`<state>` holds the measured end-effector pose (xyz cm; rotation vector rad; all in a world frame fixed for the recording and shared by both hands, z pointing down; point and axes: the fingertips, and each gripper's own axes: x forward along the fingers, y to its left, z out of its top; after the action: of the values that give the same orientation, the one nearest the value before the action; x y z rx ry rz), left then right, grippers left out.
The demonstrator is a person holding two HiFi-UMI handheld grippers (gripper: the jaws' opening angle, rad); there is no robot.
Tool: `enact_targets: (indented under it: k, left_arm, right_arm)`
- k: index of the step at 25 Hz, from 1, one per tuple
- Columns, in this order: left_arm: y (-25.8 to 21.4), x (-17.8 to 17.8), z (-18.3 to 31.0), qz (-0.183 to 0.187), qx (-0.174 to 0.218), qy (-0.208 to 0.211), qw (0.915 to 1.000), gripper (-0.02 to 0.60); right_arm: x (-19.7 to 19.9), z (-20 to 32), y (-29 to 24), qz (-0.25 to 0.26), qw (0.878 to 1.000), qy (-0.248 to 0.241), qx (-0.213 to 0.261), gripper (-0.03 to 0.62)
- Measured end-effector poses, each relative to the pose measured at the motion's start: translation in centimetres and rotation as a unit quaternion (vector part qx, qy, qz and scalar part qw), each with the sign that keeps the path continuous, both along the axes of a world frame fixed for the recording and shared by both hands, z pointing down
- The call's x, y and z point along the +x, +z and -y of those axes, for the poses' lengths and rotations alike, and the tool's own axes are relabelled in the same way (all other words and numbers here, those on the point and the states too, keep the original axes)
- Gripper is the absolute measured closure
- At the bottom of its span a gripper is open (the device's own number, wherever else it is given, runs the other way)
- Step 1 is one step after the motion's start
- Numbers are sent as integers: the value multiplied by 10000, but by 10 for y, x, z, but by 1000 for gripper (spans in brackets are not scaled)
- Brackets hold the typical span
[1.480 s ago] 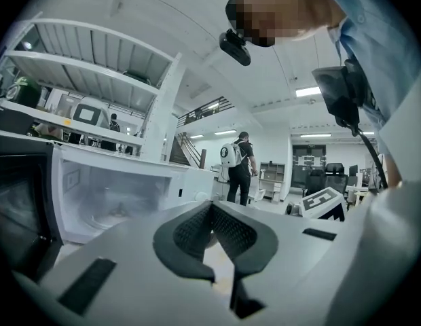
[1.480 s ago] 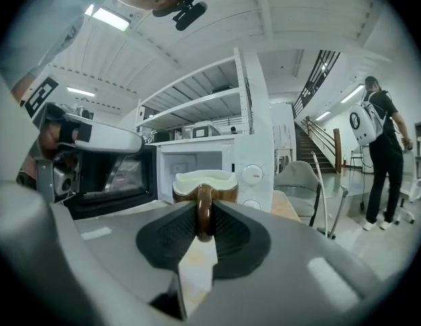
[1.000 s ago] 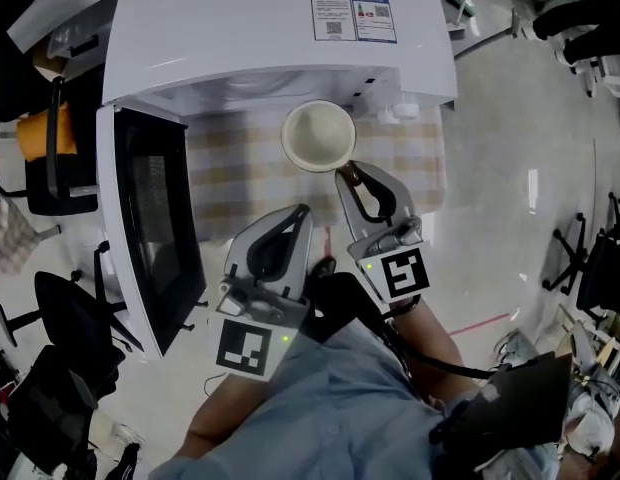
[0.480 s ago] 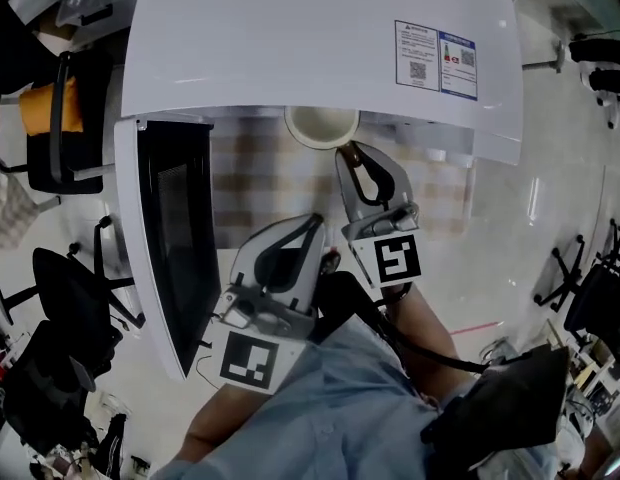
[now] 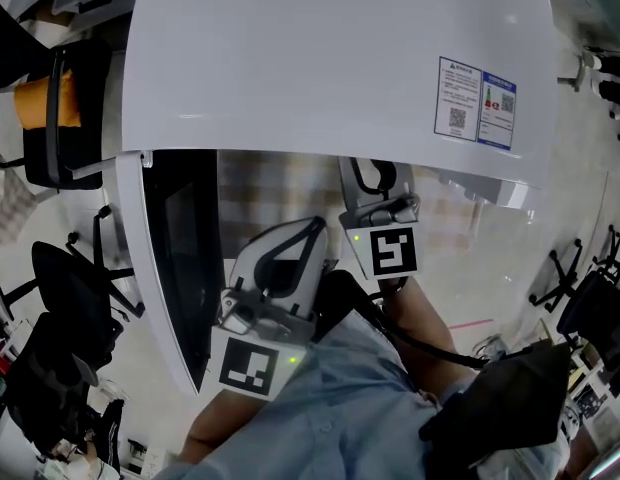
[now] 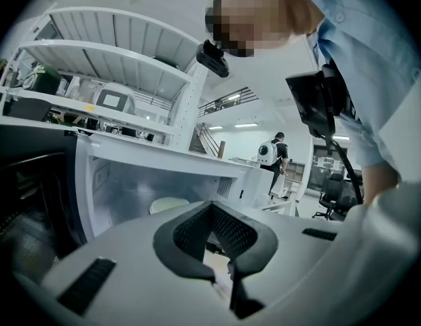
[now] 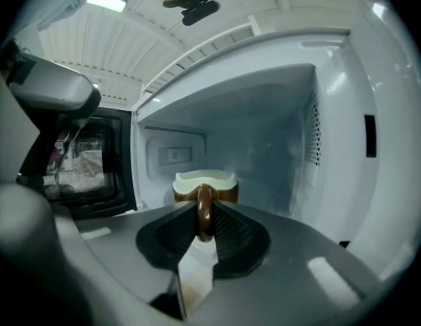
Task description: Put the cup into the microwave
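A brown cup (image 7: pixel 204 184) with a cream inside hangs inside the open white microwave (image 7: pixel 278 128). My right gripper (image 7: pixel 205 212) is shut on its handle. In the head view the right gripper (image 5: pixel 372 175) reaches under the microwave's top (image 5: pixel 320 58), which hides the cup. The microwave door (image 5: pixel 180 258) stands open at the left. My left gripper (image 5: pixel 312 226) hovers in front of the opening, beside the right one, shut with nothing in it. In the left gripper view the left gripper (image 6: pixel 212 208) points at the cavity (image 6: pixel 149 178), where the cup's pale rim (image 6: pixel 168 204) shows.
The microwave stands on a checked cloth (image 5: pixel 260 183). Office chairs (image 5: pixel 60 298) crowd the floor at the left. A label (image 5: pixel 475 103) sits on the microwave's top. Shelving (image 6: pixel 108 80) and a distant person with a backpack (image 6: pixel 273 151) lie beyond.
The right gripper has carried the cup forward into the microwave's cavity, so the top now hides it in the head view. The left gripper has followed forward, still shut.
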<state>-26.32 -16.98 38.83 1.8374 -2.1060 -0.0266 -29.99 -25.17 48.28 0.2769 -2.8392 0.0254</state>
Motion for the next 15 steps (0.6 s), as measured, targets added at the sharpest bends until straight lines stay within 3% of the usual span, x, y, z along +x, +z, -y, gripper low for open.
enact_targets:
  k: [15]
  left_arm:
    - [4,-38,2,-132,-120,-188,9997,577]
  right_arm:
    - [-48,18,4,-197,9997,117,113,539]
